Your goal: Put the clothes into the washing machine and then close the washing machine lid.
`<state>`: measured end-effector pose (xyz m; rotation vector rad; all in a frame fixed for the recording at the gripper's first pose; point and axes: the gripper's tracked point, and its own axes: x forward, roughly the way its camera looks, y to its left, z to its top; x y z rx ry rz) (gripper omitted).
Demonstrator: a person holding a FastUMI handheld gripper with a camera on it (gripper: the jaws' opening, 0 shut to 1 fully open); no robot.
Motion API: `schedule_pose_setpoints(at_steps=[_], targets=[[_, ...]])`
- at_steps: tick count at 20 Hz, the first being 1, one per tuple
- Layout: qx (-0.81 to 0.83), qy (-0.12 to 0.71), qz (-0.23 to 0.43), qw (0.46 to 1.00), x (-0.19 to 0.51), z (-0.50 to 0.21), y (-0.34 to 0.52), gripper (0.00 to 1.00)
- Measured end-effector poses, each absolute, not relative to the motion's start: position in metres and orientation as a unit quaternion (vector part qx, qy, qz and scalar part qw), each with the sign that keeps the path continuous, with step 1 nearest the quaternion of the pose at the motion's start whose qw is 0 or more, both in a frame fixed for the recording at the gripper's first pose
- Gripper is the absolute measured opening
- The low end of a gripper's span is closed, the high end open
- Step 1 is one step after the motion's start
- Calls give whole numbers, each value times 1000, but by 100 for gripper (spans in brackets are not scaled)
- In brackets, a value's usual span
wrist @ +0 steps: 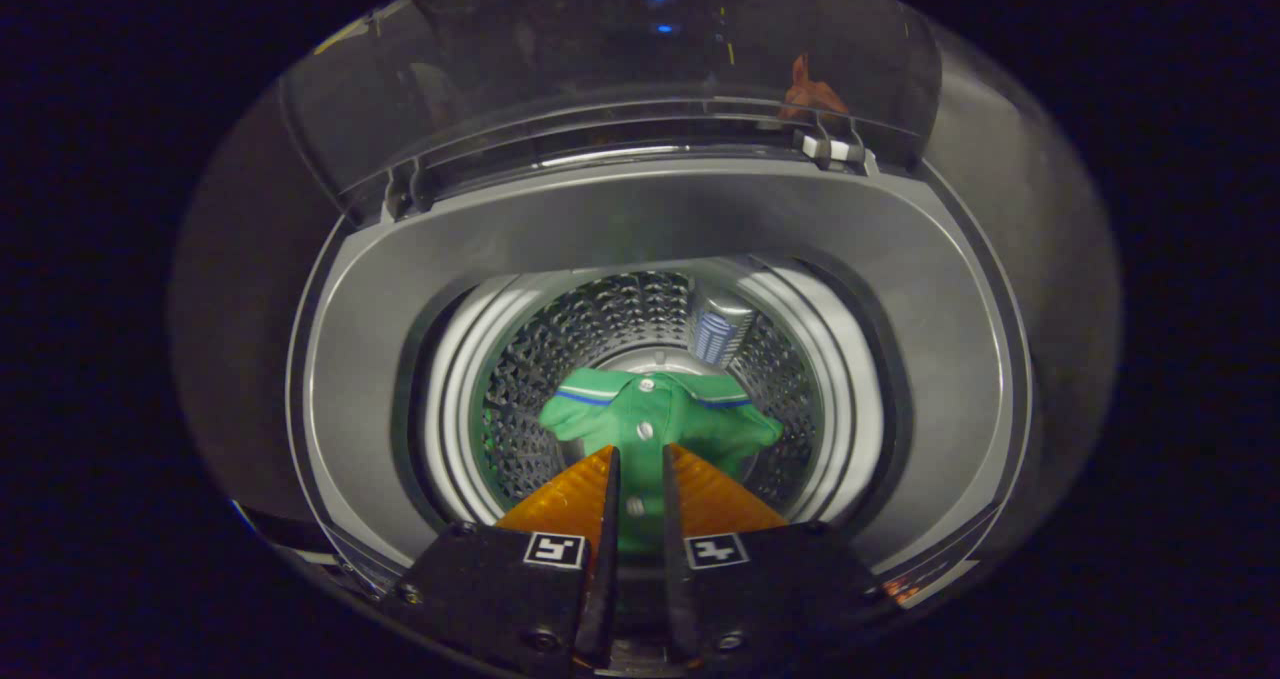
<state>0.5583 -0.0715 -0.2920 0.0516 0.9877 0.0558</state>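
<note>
My jaws (pixel 640 459) pinch the green shirt (pixel 655 414), hanging inside the washing machine drum (pixel 560 359); the lid (pixel 600 69) stands open at twelve o'clock.

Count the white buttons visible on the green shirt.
3 on the green shirt: one at the collar, one mid-placket, one between the gripper fingers, which pinch the shirt. More may be hidden.

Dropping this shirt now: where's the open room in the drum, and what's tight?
The gripper holds the green shirt over the drum. Bare perforated wall rings the shirt on both sides. Tightest beyond the collar, by the ribbed filter. The lid stands open.
</note>
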Motion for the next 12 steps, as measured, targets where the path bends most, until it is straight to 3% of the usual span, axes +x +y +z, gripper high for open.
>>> schedule_pose_setpoints(at_steps=[1,4,12], targets=[[24,471,26,881,558,-291,-72,30],[25,466,22,884,557,-289,-73,65],[26,461,23,886,551,-286,-75,66]])
